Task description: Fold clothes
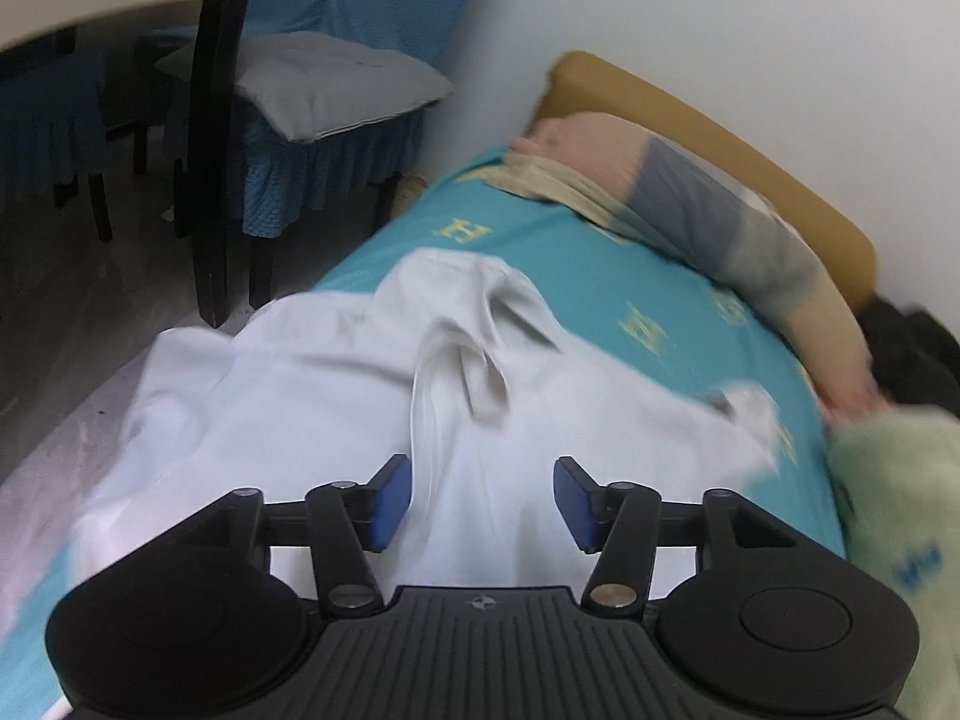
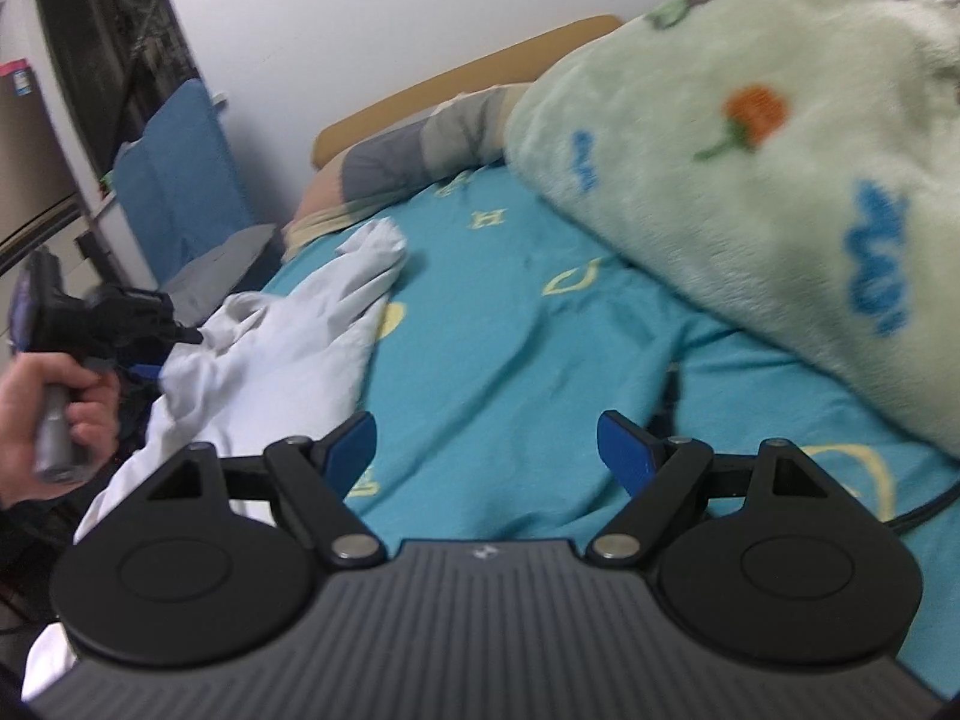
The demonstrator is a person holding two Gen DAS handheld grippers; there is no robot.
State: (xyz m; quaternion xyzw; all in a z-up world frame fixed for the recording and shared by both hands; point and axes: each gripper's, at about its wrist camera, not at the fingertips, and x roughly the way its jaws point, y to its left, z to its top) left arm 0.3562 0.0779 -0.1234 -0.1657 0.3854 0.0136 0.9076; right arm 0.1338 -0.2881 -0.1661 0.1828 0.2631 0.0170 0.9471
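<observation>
A white garment (image 1: 336,384) lies crumpled on the teal bed sheet (image 1: 600,276). My left gripper (image 1: 483,501) is open just above the garment, a raised fold running up between its blue pads. In the right wrist view the garment (image 2: 282,348) lies at the left, one sleeve stretched toward the pillow. My right gripper (image 2: 486,450) is open and empty over the bare teal sheet (image 2: 516,336), to the right of the garment. The left gripper (image 2: 114,318) also shows there, hand-held at the garment's left edge.
A pale green fleece blanket (image 2: 750,180) is heaped on the right of the bed. A striped pillow (image 1: 690,198) lies against the tan headboard (image 1: 720,132). A chair with a grey cushion (image 1: 312,90) and dark table legs stand on the floor to the left.
</observation>
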